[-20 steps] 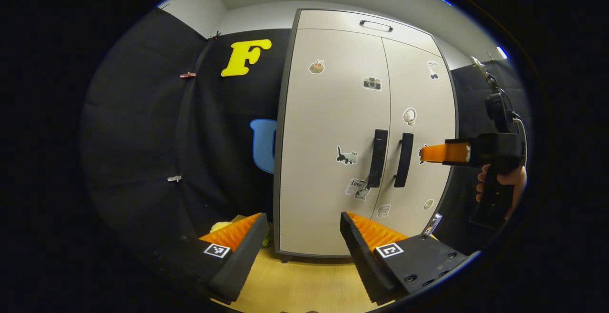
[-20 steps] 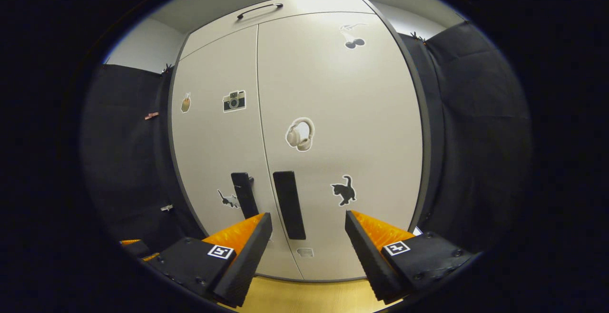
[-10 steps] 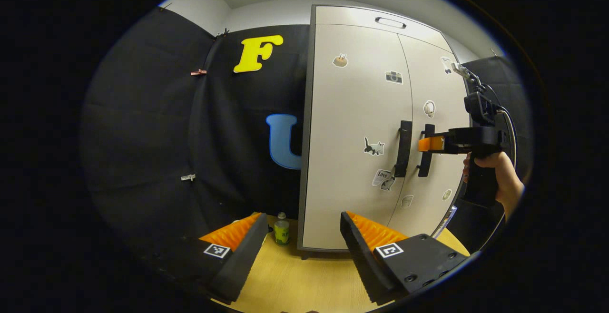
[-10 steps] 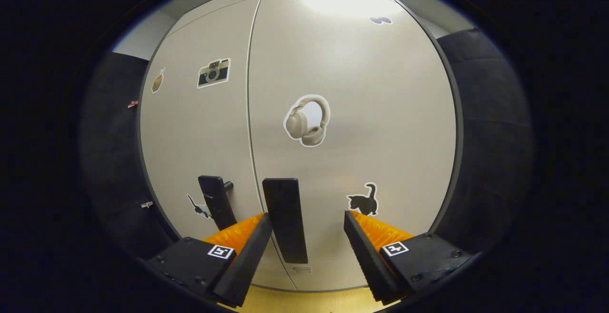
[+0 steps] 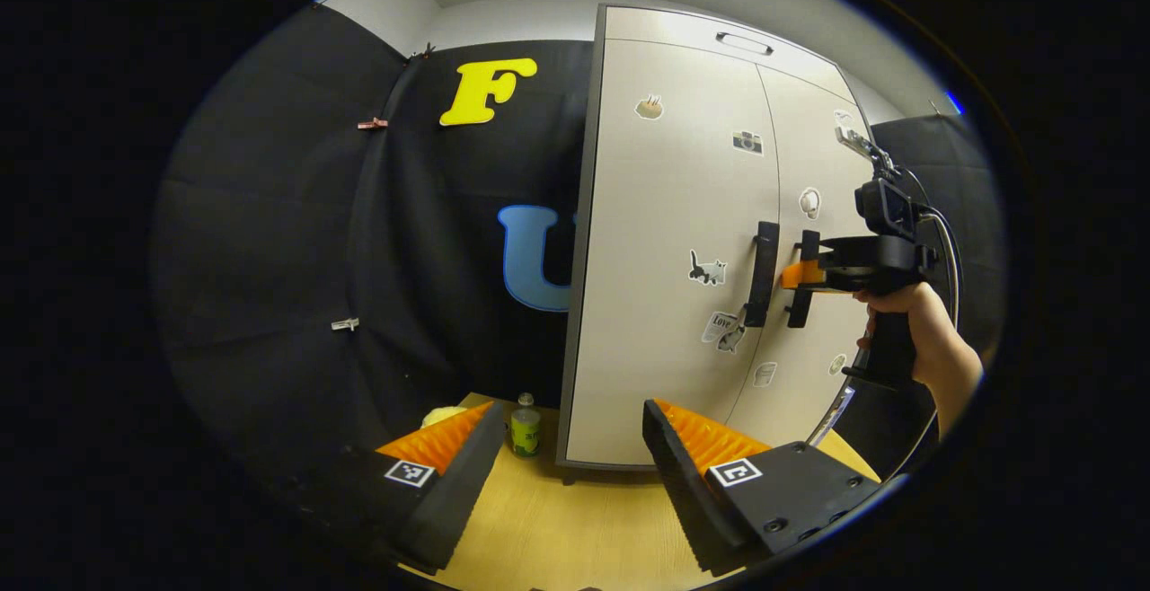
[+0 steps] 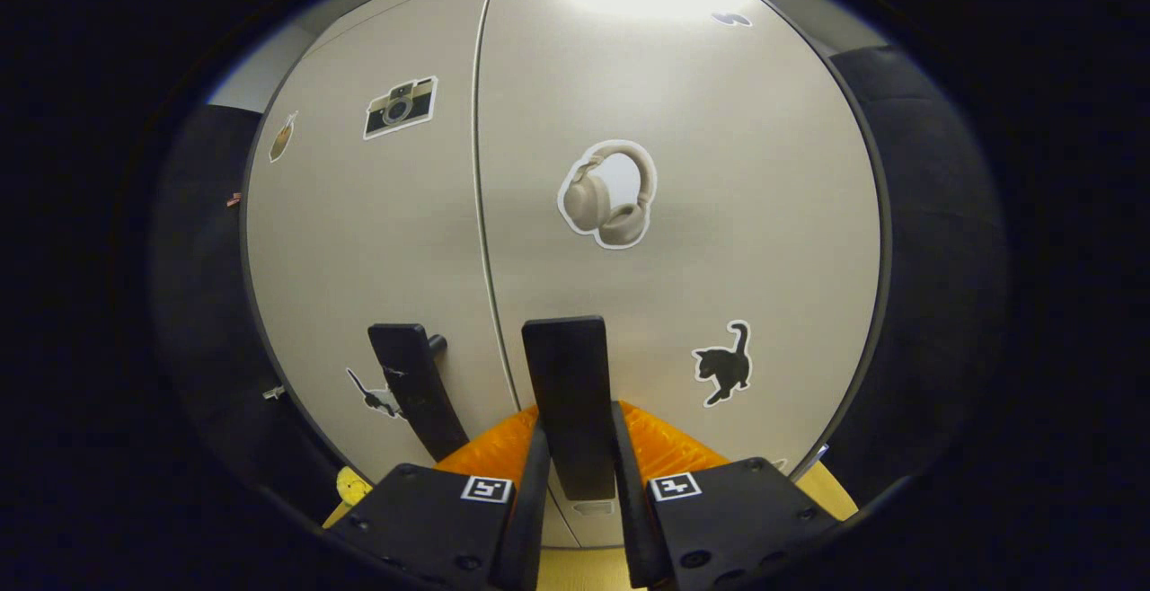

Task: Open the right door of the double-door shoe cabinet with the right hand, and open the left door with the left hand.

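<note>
The pale double-door shoe cabinet [image 5: 669, 214] stands on the wooden floor with both doors closed flat. In the right gripper view, my right gripper [image 6: 575, 474] is shut on the right door's black vertical handle [image 6: 569, 393], one finger on each side of it. The left door's black handle [image 6: 413, 384] stands just to its left. In the left gripper view, a hand holds that right gripper [image 5: 795, 275] against the right handle [image 5: 802, 281], beside the left handle [image 5: 763, 272]. My left gripper [image 5: 570, 452] is open, well back from the cabinet and low, with nothing between its fingers.
A small green-labelled bottle [image 5: 525, 427] and a yellowish object [image 5: 445, 415] sit on the floor [image 5: 575, 528] by the cabinet's left side. Black cloth walls [image 5: 296, 232] flank the cabinet. A top drawer with a slim handle [image 5: 744, 42] sits above the doors.
My right gripper moved in toward the cabinet and closed on the right door's handle. My left gripper drifted left, bringing the bottle on the floor into sight. The doors have not moved.
</note>
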A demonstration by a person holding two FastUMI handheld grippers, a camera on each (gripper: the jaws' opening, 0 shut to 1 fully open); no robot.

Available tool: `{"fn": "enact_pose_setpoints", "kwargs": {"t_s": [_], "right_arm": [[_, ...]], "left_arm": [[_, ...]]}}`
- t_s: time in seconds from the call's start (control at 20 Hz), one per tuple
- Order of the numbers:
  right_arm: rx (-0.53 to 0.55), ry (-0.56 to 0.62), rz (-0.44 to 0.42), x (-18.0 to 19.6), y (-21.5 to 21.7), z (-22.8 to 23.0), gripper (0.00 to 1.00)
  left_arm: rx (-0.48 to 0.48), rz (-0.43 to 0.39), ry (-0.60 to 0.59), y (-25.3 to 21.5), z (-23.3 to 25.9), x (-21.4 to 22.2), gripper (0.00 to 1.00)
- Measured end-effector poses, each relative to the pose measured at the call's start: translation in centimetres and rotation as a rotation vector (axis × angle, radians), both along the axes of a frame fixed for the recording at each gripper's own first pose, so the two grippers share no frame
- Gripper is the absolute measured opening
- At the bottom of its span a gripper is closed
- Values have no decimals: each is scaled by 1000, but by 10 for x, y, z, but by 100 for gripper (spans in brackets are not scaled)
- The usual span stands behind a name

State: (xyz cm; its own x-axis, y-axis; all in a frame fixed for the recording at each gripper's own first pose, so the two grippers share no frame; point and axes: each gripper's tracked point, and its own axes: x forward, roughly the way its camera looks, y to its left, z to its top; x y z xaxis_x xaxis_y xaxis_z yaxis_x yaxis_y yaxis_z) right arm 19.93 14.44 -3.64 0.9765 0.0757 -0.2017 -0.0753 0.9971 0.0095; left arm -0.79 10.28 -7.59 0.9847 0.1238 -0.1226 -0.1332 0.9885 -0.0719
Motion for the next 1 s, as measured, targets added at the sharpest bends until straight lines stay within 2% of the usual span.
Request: {"fn": "enact_pose_setpoints", "kwargs": {"t_s": [0.05,0.1,0.2,0.4,0.6,0.8,1.0], "right_arm": [[-3,-4,-1,1,0,1,41],[-3,0,-5,1,0,0,35],[-2,-11,-21,-2,-1,0,35],[14,-33,-7,-4,-1,2,19],[30,-28,26,-13,-3,5,19],[44,-38,62,-23,-9,9,19],[71,-24,140,-33,-15,13,19]], "left_arm": [[1,-4,-3,0,0,-1,95],[2,-9,-5,0,1,-2,95],[7,-18,-6,1,1,-7,95],[13,-40,9,4,-3,-15,95],[41,-49,30,-1,-8,-16,95],[54,-55,15,-27,3,-23,95],[76,-18,-19,-57,20,-40,95]]}}
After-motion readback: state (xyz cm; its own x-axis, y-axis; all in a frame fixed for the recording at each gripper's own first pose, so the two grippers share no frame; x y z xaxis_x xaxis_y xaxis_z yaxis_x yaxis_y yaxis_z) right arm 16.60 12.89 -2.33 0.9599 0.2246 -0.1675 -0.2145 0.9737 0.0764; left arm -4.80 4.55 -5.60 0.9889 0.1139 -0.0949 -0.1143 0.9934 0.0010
